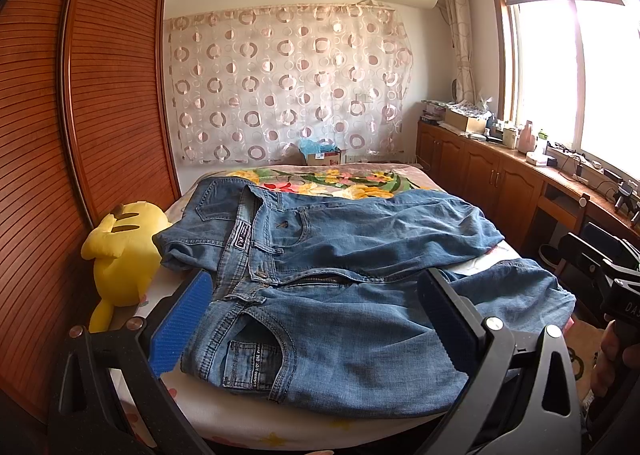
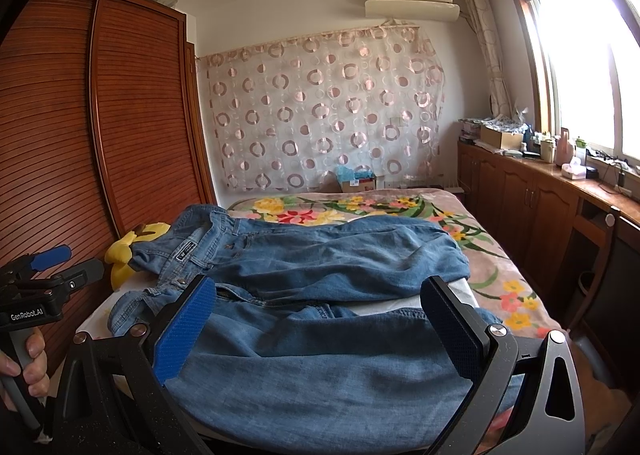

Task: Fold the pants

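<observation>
Pants [image 1: 340, 287]: one pair, blue denim, spread on the bed [image 1: 248, 427], waistband to the left, legs running right. Fly open, legs apart, the far leg lying over the floral blanket [image 1: 320, 179]; nothing folded yet, by my reading.

Left claw [image 1: 316, 319]: mine, spread wide, pinching nothing; hovers at the near edge over the waistband and the near front pocket. I judge it is placed there to take the waist end.

Right claw [image 2: 320, 331]: mine, likewise spread and empty; sits over the near leg, further along toward the cuff. Likely stationed so both ends of that leg can lift together and go over the far leg.

Plush toy [image 1: 120, 255]: yellow, at the left edge of the bed, touching the waistband; may snag the fold.

Wardrobe [image 1: 100, 95]: slatted wood, left of the bed.
</observation>
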`<action>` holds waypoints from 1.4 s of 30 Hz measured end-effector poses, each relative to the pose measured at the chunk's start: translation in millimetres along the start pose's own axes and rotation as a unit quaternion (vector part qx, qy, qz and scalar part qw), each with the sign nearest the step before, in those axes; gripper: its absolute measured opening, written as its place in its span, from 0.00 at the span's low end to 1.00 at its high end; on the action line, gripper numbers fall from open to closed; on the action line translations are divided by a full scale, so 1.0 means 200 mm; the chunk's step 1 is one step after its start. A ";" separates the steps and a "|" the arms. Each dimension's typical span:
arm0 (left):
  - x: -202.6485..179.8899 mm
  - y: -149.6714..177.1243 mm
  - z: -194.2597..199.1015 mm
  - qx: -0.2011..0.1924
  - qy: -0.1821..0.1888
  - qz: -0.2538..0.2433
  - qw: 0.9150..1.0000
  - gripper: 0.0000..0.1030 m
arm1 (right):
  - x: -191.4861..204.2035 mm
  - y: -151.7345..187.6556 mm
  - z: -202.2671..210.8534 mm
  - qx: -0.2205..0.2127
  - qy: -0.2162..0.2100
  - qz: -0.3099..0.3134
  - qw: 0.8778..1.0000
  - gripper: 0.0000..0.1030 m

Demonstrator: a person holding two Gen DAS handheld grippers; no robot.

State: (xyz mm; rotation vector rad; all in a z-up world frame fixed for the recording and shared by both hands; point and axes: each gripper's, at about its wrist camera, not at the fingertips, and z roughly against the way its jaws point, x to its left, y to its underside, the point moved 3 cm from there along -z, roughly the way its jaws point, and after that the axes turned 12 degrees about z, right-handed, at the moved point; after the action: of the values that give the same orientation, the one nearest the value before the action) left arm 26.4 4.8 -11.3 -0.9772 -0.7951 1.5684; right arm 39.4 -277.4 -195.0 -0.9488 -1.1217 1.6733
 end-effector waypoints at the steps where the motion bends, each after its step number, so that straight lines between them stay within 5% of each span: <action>1: 0.00 0.00 0.00 -0.001 0.000 0.000 1.000 1.00 | 0.00 0.00 0.00 0.000 0.000 0.000 1.000 0.99; 20: -0.01 -0.04 0.03 0.006 0.002 0.001 1.000 1.00 | 0.00 0.00 0.00 0.000 0.000 0.000 1.000 0.99; 42: 0.21 0.10 -0.24 0.067 -0.022 0.007 0.997 1.00 | -0.15 0.07 -0.14 0.049 0.038 -0.011 0.998 0.99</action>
State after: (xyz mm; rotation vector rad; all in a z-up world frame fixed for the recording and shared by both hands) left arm 56.2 42.5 -58.2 -0.8550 -0.7038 1.6379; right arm 71.7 -301.5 -212.7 -0.9269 -0.9878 1.6444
